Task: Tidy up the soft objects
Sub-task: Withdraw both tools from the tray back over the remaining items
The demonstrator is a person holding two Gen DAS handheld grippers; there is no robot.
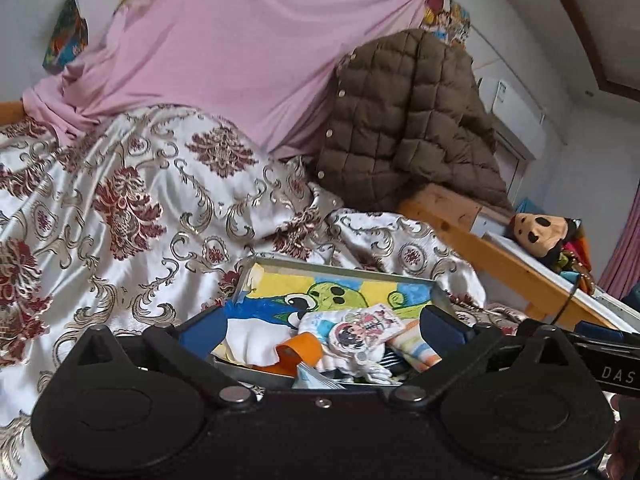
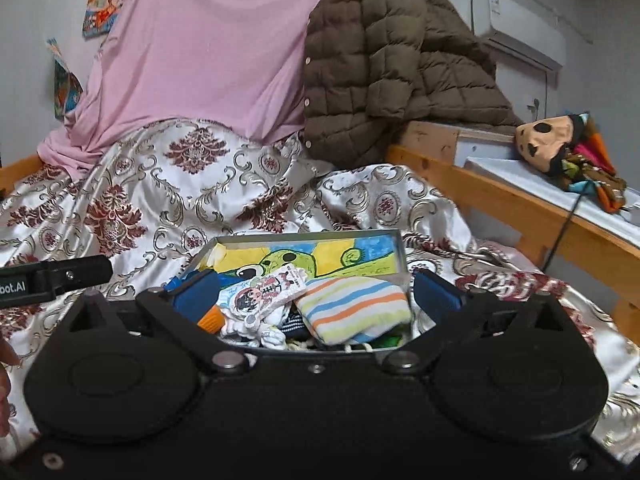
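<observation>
A shallow metal tray [image 1: 340,270] [image 2: 304,236] with a green cartoon lining lies on the bed. It holds a folded striped sock [image 2: 356,312] [image 1: 416,346], white socks with a cartoon tag [image 2: 272,292] [image 1: 360,328] and an orange piece [image 1: 304,348] [image 2: 210,318]. My left gripper [image 1: 322,324] hangs open just in front of the tray, its blue fingers wide apart with nothing between them. My right gripper [image 2: 316,292] is open too, over the tray's near edge, gripping nothing.
A patterned satin quilt [image 1: 120,200] covers the bed. A pink sheet [image 1: 240,48] and a brown quilted jacket [image 1: 408,120] [image 2: 380,72] hang behind. A plush doll [image 2: 560,144] lies on a white ledge beyond the wooden bed rail [image 2: 520,208].
</observation>
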